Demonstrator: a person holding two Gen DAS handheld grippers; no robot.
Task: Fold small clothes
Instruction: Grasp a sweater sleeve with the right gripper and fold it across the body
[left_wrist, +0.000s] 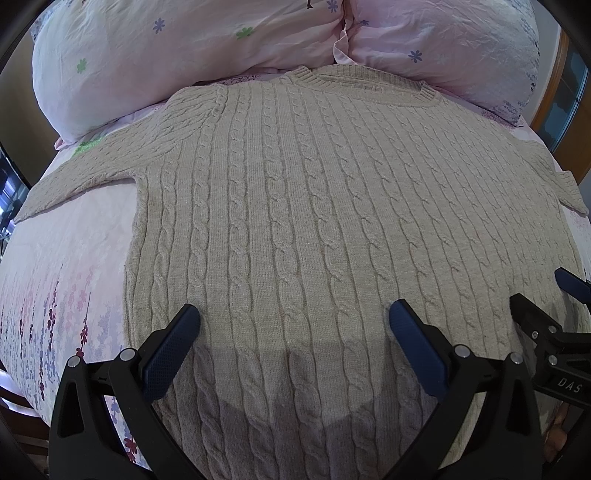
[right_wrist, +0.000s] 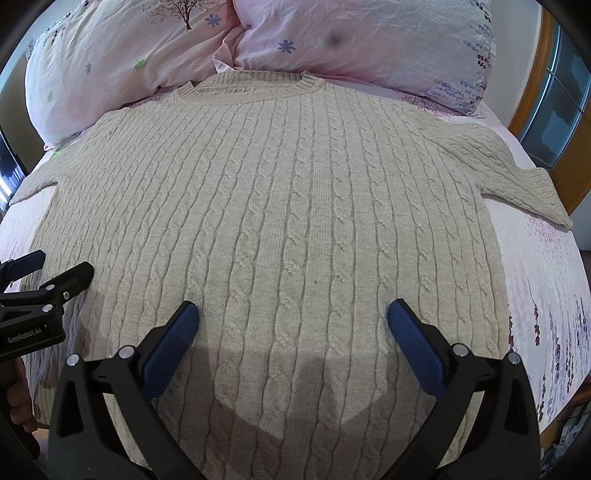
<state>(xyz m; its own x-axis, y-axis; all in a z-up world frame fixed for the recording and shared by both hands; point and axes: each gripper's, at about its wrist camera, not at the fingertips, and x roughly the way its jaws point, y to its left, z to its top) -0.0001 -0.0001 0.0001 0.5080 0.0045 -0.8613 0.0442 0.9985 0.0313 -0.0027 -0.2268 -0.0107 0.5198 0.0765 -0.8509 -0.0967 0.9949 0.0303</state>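
Note:
A beige cable-knit sweater (left_wrist: 295, 206) lies flat and face up on the bed, collar toward the pillows and both sleeves spread sideways. It also fills the right wrist view (right_wrist: 288, 206). My left gripper (left_wrist: 293, 317) is open and empty above the sweater's lower left part. My right gripper (right_wrist: 293, 315) is open and empty above the lower right part. The right gripper shows at the right edge of the left wrist view (left_wrist: 543, 295), and the left gripper shows at the left edge of the right wrist view (right_wrist: 48, 267).
The pink floral bed sheet (left_wrist: 62, 266) lies under the sweater. Two pink flowered pillows (left_wrist: 184, 48) lie behind the collar. A wooden frame (right_wrist: 535, 85) with glass stands at the far right. The bed's edge drops off at the lower right (right_wrist: 565, 387).

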